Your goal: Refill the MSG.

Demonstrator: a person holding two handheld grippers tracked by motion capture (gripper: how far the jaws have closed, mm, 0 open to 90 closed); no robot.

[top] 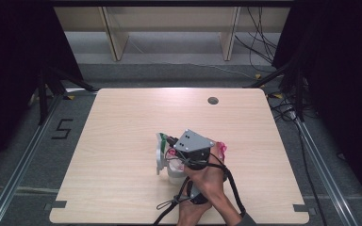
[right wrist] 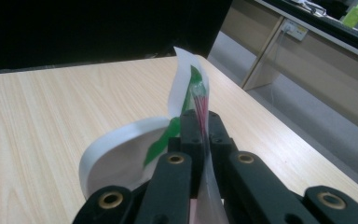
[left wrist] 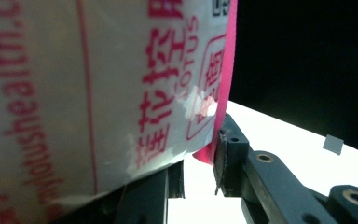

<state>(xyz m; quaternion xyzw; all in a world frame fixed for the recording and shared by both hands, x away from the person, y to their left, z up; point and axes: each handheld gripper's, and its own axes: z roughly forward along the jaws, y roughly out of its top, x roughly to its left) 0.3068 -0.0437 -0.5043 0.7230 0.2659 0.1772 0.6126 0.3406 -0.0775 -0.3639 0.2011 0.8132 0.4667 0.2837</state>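
Table (top: 122,141): pale wood top, rounded corners, round grommet hole (top: 212,100) close to the far edge, right of centre. Broad bare surface toward the far edge, the left edge and the right edge; activity confined to the near half, slightly right of centre.

Hands (top: 206,188): enter over the near edge, stacked one above the other in the high view; cables trail back off the near edge.

Right gripper (right wrist: 200,122): jaws clamped together, pinching a thin white film lid (right wrist: 186,88) printed green and red. Film stands up between the jaw tips and curls away into a white loop on the far side. In the high view, grey three-cornered plate (top: 193,141) on top; which gripper carries it cannot be told there.

Left gripper (left wrist: 198,165): jaws parted by a narrow gap, table surface visible through it. White packet (left wrist: 98,93) with red print and a pink edge lies very close to the lens, covering the left jaw; pink edge touches the tip of the right-hand jaw. Whether clenched on the packet cannot be told.

Package (top: 169,160): white container with green-edged film at its left and pink wrapping (top: 221,149) at its right, resting on the table near centre of the near half, well clear of every edge.
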